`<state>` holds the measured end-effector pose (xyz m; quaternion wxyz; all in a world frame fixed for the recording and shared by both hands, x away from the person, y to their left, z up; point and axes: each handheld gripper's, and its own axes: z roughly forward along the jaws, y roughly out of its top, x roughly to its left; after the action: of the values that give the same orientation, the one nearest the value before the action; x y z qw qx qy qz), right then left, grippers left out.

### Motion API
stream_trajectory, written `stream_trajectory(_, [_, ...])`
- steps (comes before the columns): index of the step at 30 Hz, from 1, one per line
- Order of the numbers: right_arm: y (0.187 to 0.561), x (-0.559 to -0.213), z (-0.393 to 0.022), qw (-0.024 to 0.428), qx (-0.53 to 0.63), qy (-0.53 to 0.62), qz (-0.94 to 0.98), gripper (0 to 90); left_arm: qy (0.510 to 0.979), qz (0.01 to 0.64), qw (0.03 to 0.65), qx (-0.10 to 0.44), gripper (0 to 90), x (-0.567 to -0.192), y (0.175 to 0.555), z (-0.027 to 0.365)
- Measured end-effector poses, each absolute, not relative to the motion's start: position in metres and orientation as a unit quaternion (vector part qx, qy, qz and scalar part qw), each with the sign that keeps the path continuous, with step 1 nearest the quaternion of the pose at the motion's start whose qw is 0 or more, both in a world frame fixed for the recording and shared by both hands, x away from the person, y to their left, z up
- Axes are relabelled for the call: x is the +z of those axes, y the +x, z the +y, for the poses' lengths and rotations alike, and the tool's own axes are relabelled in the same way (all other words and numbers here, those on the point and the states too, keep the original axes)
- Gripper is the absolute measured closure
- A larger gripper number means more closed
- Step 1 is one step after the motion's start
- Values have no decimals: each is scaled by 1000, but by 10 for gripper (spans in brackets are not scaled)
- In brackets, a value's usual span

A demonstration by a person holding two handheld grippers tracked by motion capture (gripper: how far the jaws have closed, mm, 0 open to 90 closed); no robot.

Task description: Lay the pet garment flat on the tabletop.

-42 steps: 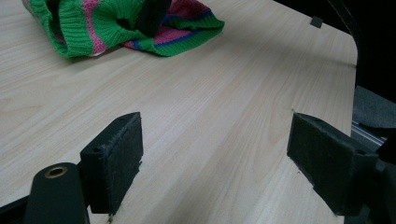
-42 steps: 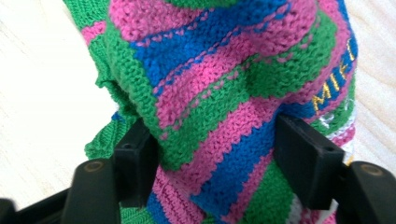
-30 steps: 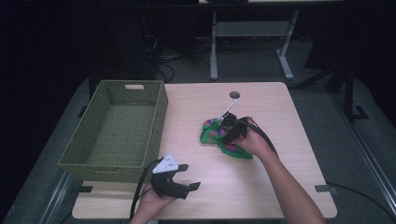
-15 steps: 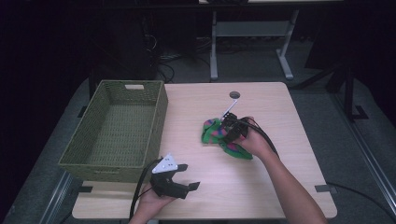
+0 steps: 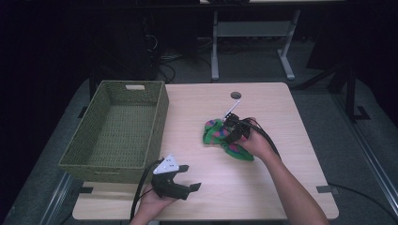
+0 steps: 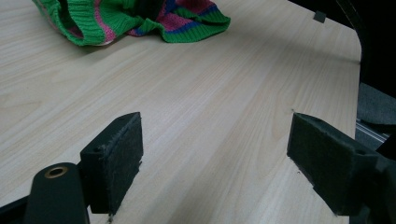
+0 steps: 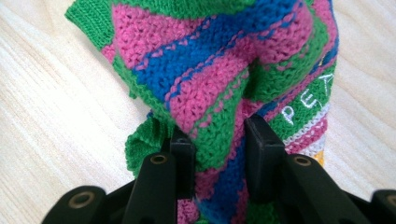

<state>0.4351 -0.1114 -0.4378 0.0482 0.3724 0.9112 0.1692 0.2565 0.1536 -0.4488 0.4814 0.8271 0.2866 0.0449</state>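
Note:
A knitted cloth (image 5: 213,132) striped green, pink and blue lies bunched near the middle of the wooden table (image 5: 267,183). My right gripper (image 5: 230,131) sits on it from the right. Its jaws have just been closing, and in the right gripper view they pinch a raised fold of the cloth (image 7: 224,70) between the pads (image 7: 259,140). My left gripper (image 5: 182,181) rests near the table's front edge, well short of the cloth. Its jaws stand wide apart over bare wood (image 6: 215,154), with the cloth (image 6: 187,23) far ahead.
A woven green basket (image 5: 160,112) with nothing in it stands on the left part of the table. A round cable hole (image 5: 235,95) sits behind the cloth. Dark floor and a desk frame (image 5: 215,51) lie beyond the table's far edge.
The right gripper's jaws look drawn closer together on the cloth, which bunches up a little under them. Both hands have stayed where they were.

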Motion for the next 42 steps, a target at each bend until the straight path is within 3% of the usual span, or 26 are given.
stream_trajectory(42, [423, -386, -157, 10, 283, 378, 881, 695, 826, 290, 481, 44, 181, -450, 258, 155])
